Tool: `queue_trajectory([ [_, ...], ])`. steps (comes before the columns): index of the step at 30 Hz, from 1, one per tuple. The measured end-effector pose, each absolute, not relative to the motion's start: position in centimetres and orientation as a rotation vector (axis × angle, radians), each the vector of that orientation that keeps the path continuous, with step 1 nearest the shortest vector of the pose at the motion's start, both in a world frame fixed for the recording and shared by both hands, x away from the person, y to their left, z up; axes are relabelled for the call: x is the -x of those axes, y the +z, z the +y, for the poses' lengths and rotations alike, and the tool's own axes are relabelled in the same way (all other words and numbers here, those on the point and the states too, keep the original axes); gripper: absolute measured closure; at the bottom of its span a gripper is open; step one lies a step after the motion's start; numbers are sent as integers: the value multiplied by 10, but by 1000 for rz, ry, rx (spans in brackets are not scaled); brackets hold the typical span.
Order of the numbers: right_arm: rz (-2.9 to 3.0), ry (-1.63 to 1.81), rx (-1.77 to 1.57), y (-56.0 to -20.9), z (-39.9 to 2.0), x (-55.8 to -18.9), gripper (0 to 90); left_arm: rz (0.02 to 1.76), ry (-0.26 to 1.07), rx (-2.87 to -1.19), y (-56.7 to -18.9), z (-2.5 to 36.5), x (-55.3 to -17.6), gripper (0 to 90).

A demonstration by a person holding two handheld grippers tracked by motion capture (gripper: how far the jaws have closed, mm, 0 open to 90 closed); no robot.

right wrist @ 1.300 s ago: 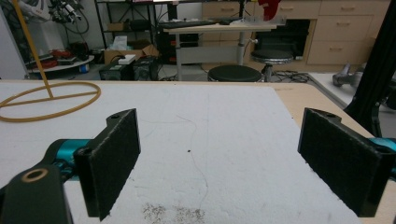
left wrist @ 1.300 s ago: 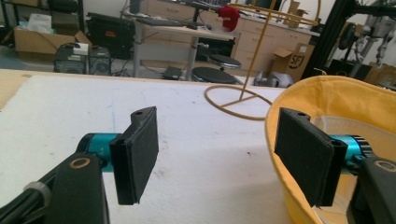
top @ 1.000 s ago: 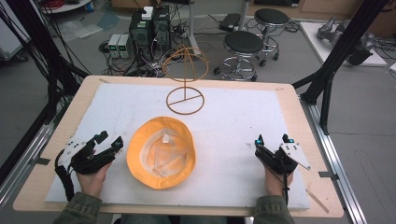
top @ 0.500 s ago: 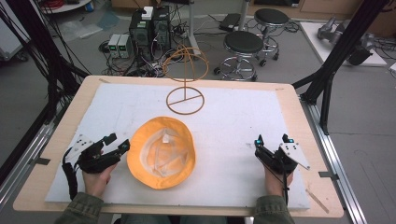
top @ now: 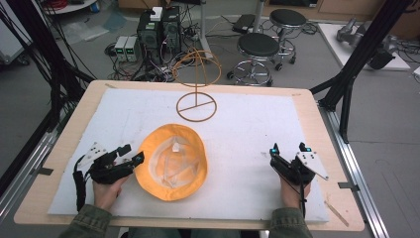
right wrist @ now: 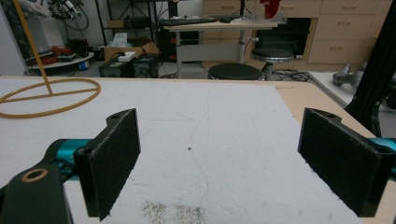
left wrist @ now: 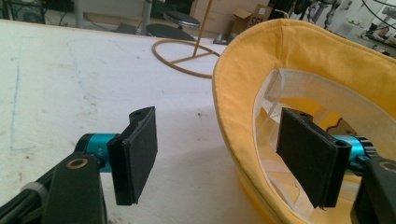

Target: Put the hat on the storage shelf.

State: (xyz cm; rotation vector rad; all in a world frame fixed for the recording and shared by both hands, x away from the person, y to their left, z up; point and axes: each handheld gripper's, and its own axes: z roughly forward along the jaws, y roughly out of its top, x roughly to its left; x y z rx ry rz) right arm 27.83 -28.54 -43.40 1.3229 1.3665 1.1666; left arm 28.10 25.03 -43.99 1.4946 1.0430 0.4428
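Left gripper, jaws apart, straddles the yellow hat brim; not gripped. Right gripper idle, jaws apart.

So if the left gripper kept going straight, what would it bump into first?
Probably the yellow hat. The left gripper is open, and the hat's brim edge already sits between its jaws, one jaw outside and one over the hat's inside. How close is hard to judge.
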Motion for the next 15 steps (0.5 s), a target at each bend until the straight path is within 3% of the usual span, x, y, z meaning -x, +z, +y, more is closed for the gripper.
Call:
queue_trajectory([
  [15, 1370, 1164, -1321, -434, -286, -279, 119, 1053, 328, -1541, -446, 244, -286, 334],
])
